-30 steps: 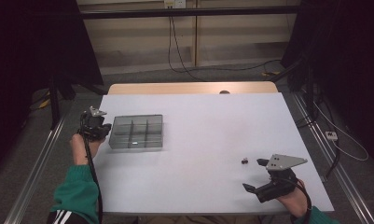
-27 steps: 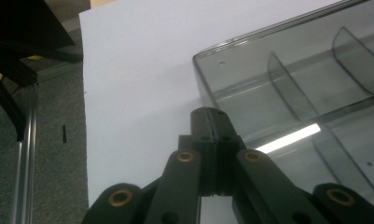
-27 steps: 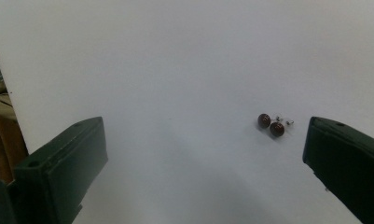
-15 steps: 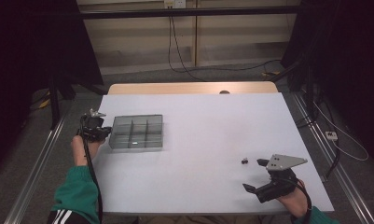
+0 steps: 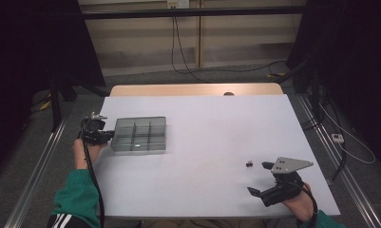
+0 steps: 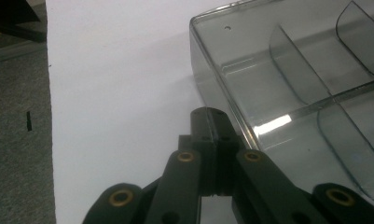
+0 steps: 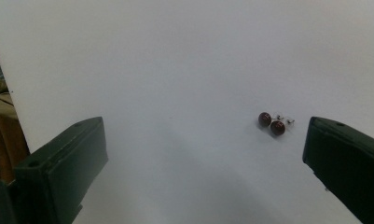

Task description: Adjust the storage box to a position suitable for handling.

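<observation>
- Two black two-jaw grippers held over a white rectangular table, one near each side edge.
- Left gripper near the table's left edge, jaws pressed fully together, tips touching the left wall of a clear grey plastic compartment tray.
- In the left gripper view, closed left gripper meeting the tray at its near left rim; nothing seen clamped between the jaws.
- Tray lying flat in the left half of the table, well apart from the front edge, dividers splitting it into several compartments; no contents made out in them.
- Right gripper close to the table's front right corner, jaws spread wide, nothing between them, grey three-cornered plate on top.
- Pair of small dark red round ear studs lying on the bare table just beyond that gripper, toward the right edge, well apart from the tray.
- In the right gripper view, studs lying side by side and touching, short metal posts pointing away, nearer the right-hand jaw, untouched by either.
- Right gripper there gaping, only white table between the jaws.
- Green sleeve at the front left corner.
</observation>
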Available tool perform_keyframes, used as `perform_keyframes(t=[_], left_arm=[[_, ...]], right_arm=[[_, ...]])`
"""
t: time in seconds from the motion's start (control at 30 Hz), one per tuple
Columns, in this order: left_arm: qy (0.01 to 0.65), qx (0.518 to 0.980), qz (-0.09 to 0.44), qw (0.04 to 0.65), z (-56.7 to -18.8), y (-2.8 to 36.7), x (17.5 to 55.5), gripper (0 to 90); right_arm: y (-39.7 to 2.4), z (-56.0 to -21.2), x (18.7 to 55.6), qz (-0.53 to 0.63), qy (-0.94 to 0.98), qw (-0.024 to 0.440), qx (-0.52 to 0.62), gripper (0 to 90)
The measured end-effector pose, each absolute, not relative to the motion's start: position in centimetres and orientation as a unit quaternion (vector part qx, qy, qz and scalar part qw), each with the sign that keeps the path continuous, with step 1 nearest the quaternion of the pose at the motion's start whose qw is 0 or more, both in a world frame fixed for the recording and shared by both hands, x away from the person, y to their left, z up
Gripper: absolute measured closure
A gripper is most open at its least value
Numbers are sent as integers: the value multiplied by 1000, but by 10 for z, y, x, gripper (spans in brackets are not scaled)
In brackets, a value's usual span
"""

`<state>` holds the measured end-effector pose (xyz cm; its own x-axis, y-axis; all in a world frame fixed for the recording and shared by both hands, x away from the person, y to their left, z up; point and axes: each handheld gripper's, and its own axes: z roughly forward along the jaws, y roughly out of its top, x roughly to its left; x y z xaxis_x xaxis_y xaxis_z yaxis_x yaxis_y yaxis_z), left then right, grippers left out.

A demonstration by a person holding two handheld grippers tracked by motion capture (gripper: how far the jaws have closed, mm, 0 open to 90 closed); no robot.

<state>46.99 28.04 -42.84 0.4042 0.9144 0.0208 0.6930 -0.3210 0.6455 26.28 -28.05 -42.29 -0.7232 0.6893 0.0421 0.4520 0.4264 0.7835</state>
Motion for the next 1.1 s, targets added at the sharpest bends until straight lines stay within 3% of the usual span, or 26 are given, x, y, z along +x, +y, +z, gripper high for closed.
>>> perform_keyframes(t=[1.1], left_arm=[[480, 802, 175, 310, -429, 260, 469, 900]], right_arm=[[-281, -423, 262, 410, 832, 146, 344, 0]])
